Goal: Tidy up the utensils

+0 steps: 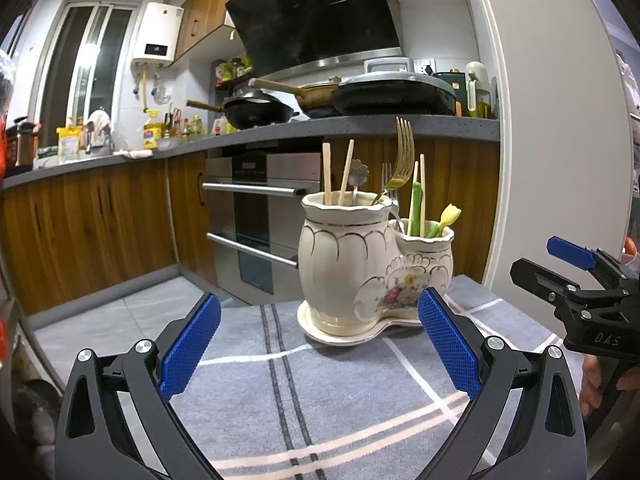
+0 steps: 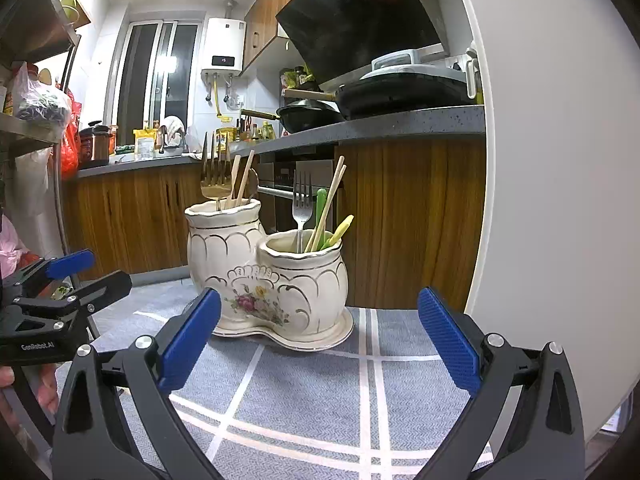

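- grippers both stood wide open and empty above a grey cloth [image 1: 320,392] with white stripes.
- the left gripper [image 1: 320,338] hung near the front of the cloth, its blue pads well apart, pointing at a cream holder [image 1: 340,264] with two pots joined on one base.
- in the left wrist view the taller pot held two wooden chopsticks [image 1: 327,172], a spoon [image 1: 357,174] with a flower-shaped end, and a gold fork [image 1: 403,156] standing tines up.
- a silver fork [image 2: 302,202] stood in the shorter pot, seen clearly from the right wrist.
- beside it were two more chopsticks [image 2: 330,200], a green handle [image 2: 320,208] and a yellow-tipped piece [image 2: 340,228].
- the right gripper [image 2: 319,338] hovered to the right of the holder, near it but not touching.
- behind ran a kitchen counter [image 1: 280,132] with pans.
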